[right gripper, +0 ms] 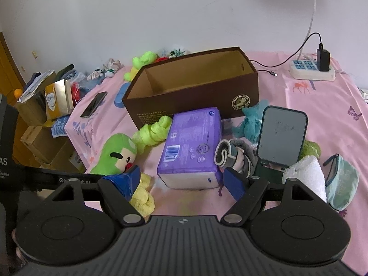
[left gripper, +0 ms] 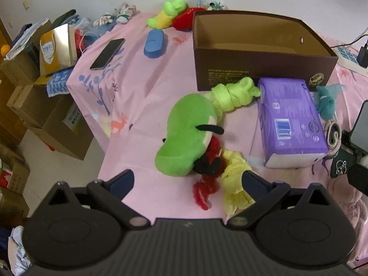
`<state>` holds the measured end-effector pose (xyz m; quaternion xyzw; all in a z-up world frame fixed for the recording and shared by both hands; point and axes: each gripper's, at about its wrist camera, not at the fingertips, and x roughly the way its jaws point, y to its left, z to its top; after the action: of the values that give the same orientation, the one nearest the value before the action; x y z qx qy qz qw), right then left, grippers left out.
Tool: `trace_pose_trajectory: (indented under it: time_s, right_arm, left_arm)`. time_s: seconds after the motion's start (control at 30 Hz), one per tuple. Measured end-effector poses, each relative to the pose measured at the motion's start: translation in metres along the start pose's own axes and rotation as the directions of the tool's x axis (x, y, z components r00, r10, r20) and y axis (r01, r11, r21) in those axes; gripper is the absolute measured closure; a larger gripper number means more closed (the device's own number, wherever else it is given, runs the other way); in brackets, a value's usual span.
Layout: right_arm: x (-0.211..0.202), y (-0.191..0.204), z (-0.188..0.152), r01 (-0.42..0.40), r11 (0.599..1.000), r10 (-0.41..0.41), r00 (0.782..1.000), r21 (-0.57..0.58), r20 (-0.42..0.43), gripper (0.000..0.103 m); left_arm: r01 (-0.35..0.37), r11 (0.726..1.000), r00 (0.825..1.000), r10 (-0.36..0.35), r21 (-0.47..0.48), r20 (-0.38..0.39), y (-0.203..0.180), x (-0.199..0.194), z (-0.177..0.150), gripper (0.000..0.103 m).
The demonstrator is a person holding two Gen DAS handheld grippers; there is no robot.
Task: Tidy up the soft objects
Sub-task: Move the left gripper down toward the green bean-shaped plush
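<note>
On the pink bed sheet stands an empty brown cardboard box (left gripper: 262, 46) (right gripper: 195, 85). A purple tissue pack (left gripper: 289, 122) (right gripper: 193, 145) lies in front of it. Left of the pack lie a green plush toy (left gripper: 186, 133) (right gripper: 115, 154), a lime knotted cloth (left gripper: 232, 94) (right gripper: 154, 131), red yarn (left gripper: 204, 193) and a yellow cloth (left gripper: 234, 184) (right gripper: 142, 195). My left gripper (left gripper: 187, 180) is open just before the plush. My right gripper (right gripper: 181, 179) is open in front of the tissue pack. A teal cloth (right gripper: 249, 122), grey rolled socks (right gripper: 232, 156) and a white towel (right gripper: 306, 174) lie to the right.
A standing phone (right gripper: 281, 135) is at the right, with a teal pouch (right gripper: 342, 181) beside it. A power strip (right gripper: 312, 69) with a charger sits far right. A black phone (left gripper: 107, 54), a blue case (left gripper: 154, 43) and more plush toys (left gripper: 170, 12) lie at the far end. Cardboard boxes (left gripper: 46, 105) stand left of the bed.
</note>
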<state>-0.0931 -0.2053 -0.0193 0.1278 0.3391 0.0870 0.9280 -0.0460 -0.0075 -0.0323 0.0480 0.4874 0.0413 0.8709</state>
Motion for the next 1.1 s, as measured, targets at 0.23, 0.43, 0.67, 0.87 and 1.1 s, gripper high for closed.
trace_pose_trajectory:
  time_s: [0.23, 0.43, 0.67, 0.87, 1.1]
  right_arm:
    - [0.007, -0.003, -0.002, 0.014, 1.000, -0.014, 0.999, 0.012, -0.033, 0.038]
    - [0.010, -0.002, -0.001, 0.018, 1.000, -0.018, 0.999, 0.008, -0.043, 0.039]
    - [0.012, -0.002, 0.003, 0.041, 0.999, -0.041, 0.999, 0.003, -0.027, 0.040]
    - [0.011, 0.000, 0.007, 0.050, 0.998, -0.050, 0.999, -0.032, -0.007, 0.042]
    - [0.015, -0.003, 0.012, 0.058, 0.998, -0.058, 0.998, -0.025, -0.008, 0.043]
  left_arm:
    - [0.012, 1.000, 1.000, -0.012, 0.007, -0.028, -0.001, 0.007, -0.003, 0.003]
    - [0.024, 1.000, 0.999, -0.024, 0.010, -0.032, -0.001, 0.010, -0.002, 0.003]
    - [0.027, 1.000, 0.999, -0.027, 0.008, -0.038, 0.000, 0.013, 0.002, 0.003]
    - [0.038, 0.999, 0.998, -0.038, 0.002, -0.044, 0.002, 0.017, 0.007, 0.003]
    - [0.045, 0.999, 0.998, -0.045, 0.000, -0.041, 0.003, 0.019, 0.013, 0.002]
